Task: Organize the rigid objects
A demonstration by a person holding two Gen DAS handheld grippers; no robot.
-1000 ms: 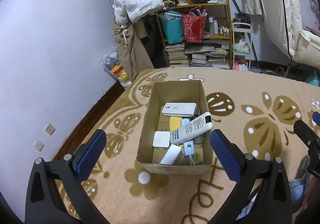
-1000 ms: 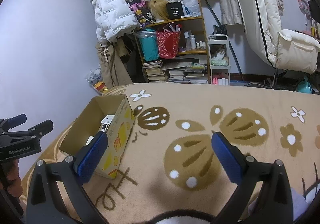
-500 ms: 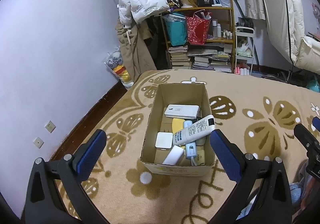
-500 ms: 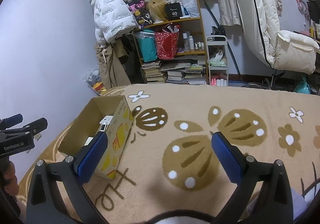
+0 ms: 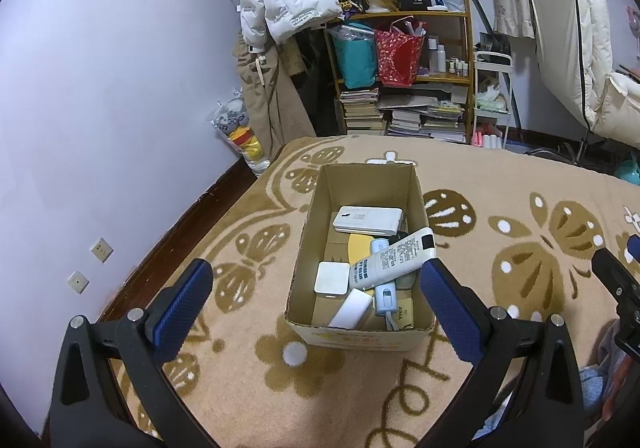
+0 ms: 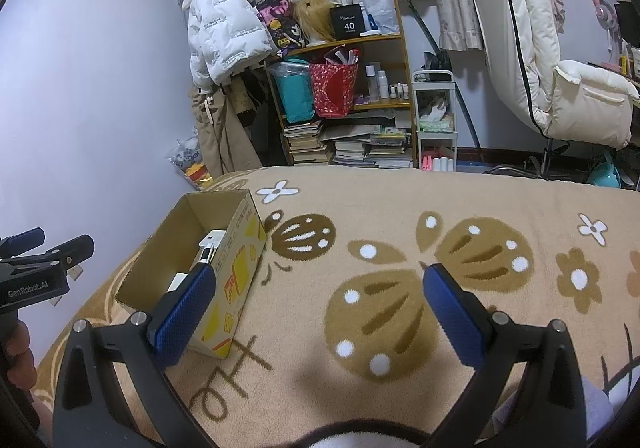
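Both your grippers are released and carry nothing: the left gripper (image 5: 316,300) hangs with its blue pads wide apart, above and short of the cardboard box (image 5: 358,338), and the right gripper (image 6: 318,308) is equally spread over the bare blanket (image 6: 400,388), well off to the box's side.

The rigid objects you are sorting all appear to sit in that box already. Nearest you lie a white block (image 5: 351,309) and a pale blue device (image 5: 385,293), then a white square case (image 5: 332,277), then a white tube (image 5: 394,258) lying slantwise across the pile with its capped end propped on the right wall, and farthest back a flat white device (image 5: 367,219).

The tube is your likeliest trouble. It rests on other things rather than on the floor of the box, so if you knock it while reaching for something under it, it will probably roll or slide and upset the pile. The box walls are thin card on a soft blanket; catch the near rim with a pad as you come down and the box may tip or skid. The flat pieces lie close against each other, so a wide-open approach could pinch two at once. Nothing loose shows on the blanket by your right gripper.
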